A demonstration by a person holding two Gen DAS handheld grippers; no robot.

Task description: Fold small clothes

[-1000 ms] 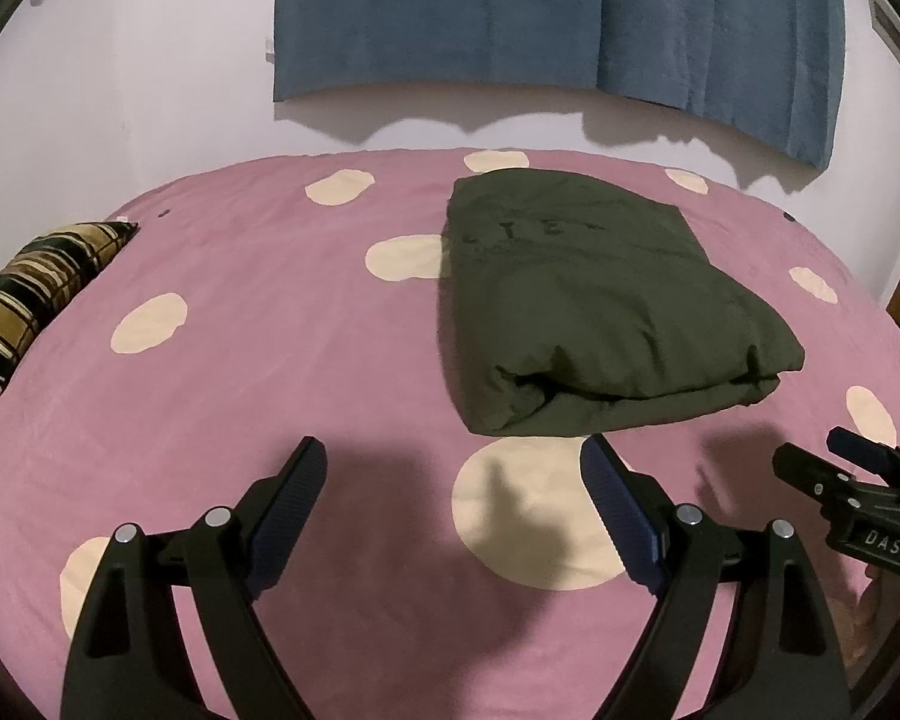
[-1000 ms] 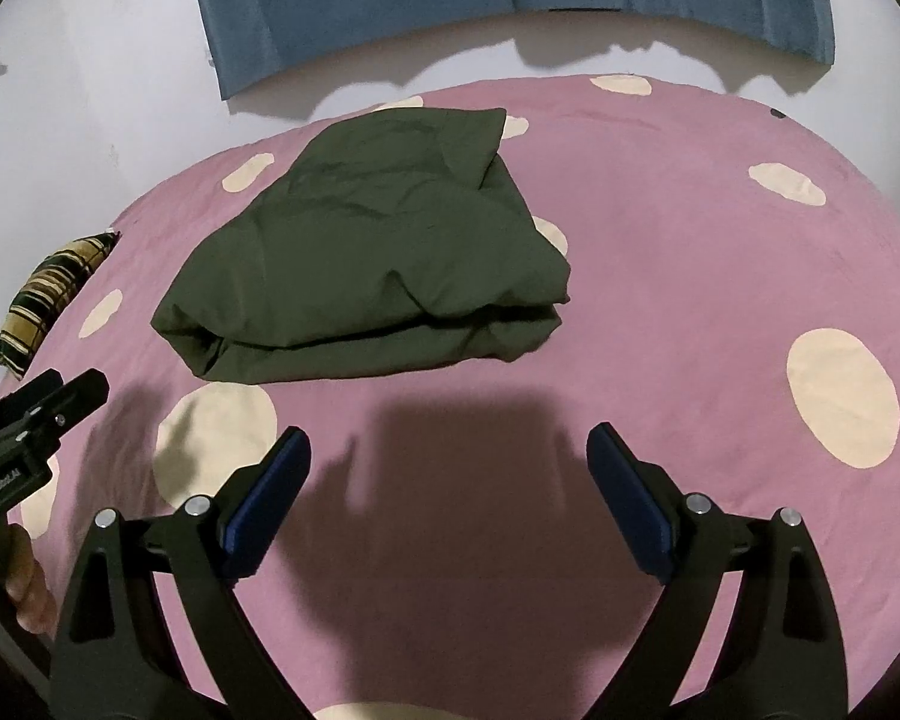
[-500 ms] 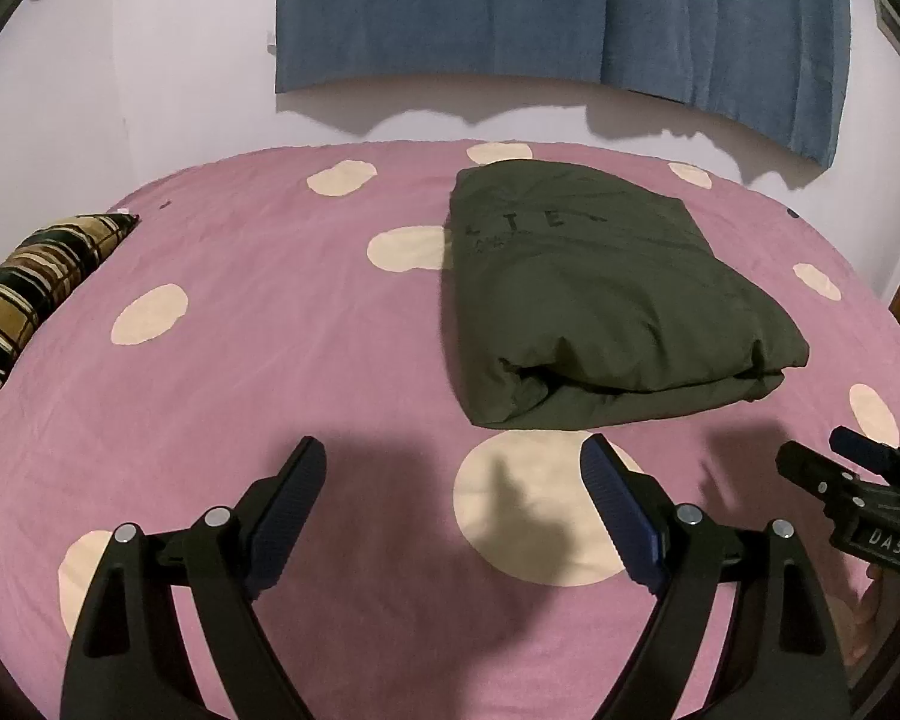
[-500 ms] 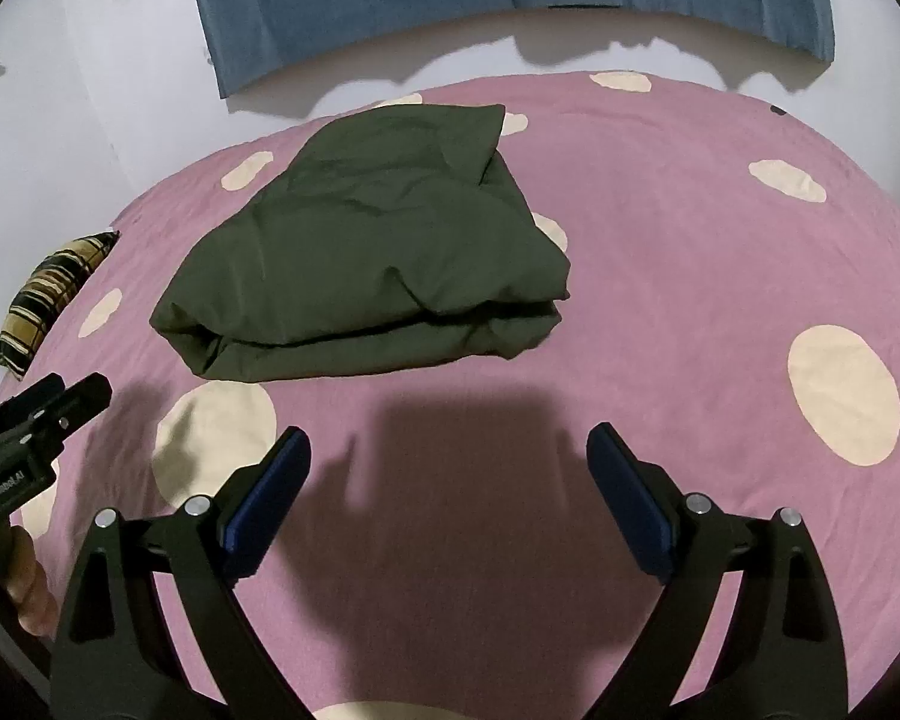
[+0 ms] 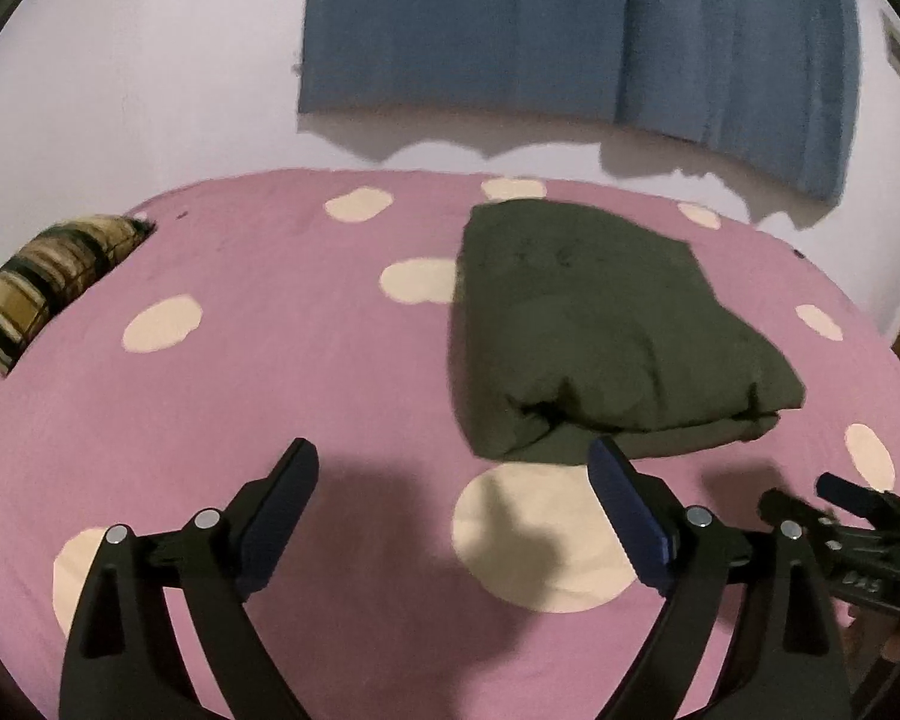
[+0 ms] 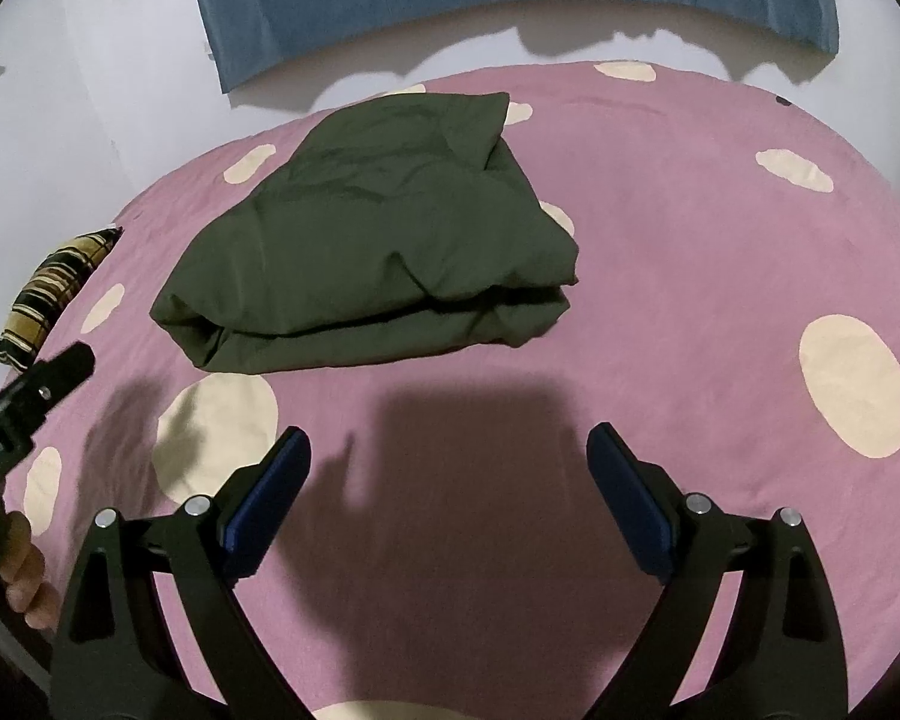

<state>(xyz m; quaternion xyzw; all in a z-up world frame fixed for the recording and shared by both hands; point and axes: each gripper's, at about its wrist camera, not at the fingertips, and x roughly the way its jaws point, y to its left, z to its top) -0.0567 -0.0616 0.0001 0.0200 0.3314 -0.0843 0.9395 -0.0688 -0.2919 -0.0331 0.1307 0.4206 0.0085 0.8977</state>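
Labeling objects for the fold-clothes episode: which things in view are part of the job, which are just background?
Part of the job:
- dark green folded garment lying on the bed
- left gripper, jaws open, empty
- right gripper, jaws open, empty

Just lying about:
- pink spotted bedsheet
- striped pillow at the bed's left edge
- blue cloth hanging on the wall

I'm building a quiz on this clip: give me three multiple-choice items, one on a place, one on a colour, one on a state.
1. Where does the striped cushion lie?
A. bed's left edge B. on the garment C. on the wall

2. What colour is the folded garment?
A. red B. dark olive green C. white

3. How is the right claw?
A. shut on the garment B. shut, empty C. open, empty

Key: 1 A, it sits at the pink spotted bedsheet's left edge. 2 B, olive against pink. 3 C, its jaws stand apart over bare sheet, like the left claw.
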